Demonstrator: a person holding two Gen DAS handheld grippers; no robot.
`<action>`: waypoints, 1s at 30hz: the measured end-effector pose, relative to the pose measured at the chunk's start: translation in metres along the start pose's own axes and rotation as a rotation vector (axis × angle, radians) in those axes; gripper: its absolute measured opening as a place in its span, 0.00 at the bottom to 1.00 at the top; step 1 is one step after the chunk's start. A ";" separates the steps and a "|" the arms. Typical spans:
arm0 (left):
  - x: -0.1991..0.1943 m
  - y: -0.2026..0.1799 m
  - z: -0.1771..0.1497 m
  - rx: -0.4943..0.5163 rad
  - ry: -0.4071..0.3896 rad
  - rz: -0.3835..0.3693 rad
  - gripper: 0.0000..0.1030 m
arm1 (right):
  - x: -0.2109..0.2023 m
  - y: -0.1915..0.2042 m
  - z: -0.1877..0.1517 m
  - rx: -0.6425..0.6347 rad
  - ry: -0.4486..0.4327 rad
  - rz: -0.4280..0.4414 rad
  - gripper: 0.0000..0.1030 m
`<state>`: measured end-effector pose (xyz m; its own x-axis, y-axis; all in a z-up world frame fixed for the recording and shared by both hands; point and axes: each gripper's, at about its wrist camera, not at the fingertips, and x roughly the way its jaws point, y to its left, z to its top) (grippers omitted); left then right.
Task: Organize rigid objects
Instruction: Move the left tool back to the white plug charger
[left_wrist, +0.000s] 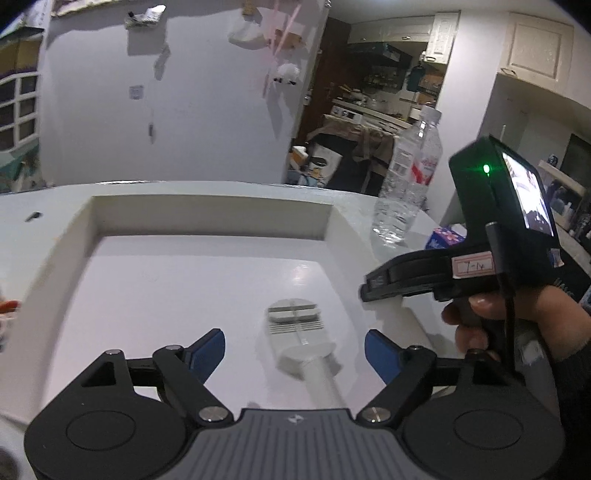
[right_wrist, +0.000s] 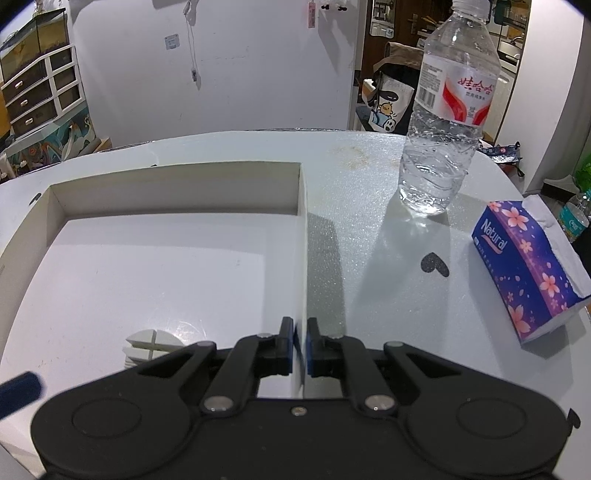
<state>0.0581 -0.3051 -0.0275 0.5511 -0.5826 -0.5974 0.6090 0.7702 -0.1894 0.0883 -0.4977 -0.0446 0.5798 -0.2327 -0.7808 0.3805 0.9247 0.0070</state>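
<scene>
A shallow white box (left_wrist: 207, 206) lies open on the white table; it also shows in the right wrist view (right_wrist: 173, 192). A white plastic screw-like part (left_wrist: 299, 332) lies on the box floor near its right wall, its slotted head (right_wrist: 149, 345) seen in the right wrist view. My left gripper (left_wrist: 295, 356) is open, blue pads on either side of the part, just above it. My right gripper (right_wrist: 302, 347) is shut on the box's right wall (right_wrist: 303, 258), near its front end; it also shows in the left wrist view (left_wrist: 373, 286).
A clear water bottle (right_wrist: 443, 122) stands on the table right of the box, also seen in the left wrist view (left_wrist: 406, 184). A purple tissue pack (right_wrist: 528, 269) lies at the right edge. A small black heart mark (right_wrist: 434, 264) is on the table.
</scene>
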 end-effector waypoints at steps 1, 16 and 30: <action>-0.007 0.003 0.000 0.003 -0.011 0.012 0.84 | 0.000 0.000 0.000 0.000 0.000 0.000 0.07; -0.096 0.093 -0.024 -0.017 -0.126 0.318 0.94 | 0.000 0.001 0.000 -0.002 -0.002 -0.001 0.07; -0.103 0.164 -0.063 -0.016 -0.132 0.304 0.96 | -0.001 0.001 0.001 -0.005 -0.002 -0.002 0.07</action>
<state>0.0652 -0.1021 -0.0460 0.7759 -0.3530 -0.5228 0.3968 0.9174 -0.0305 0.0885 -0.4970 -0.0437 0.5804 -0.2350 -0.7797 0.3778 0.9259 0.0022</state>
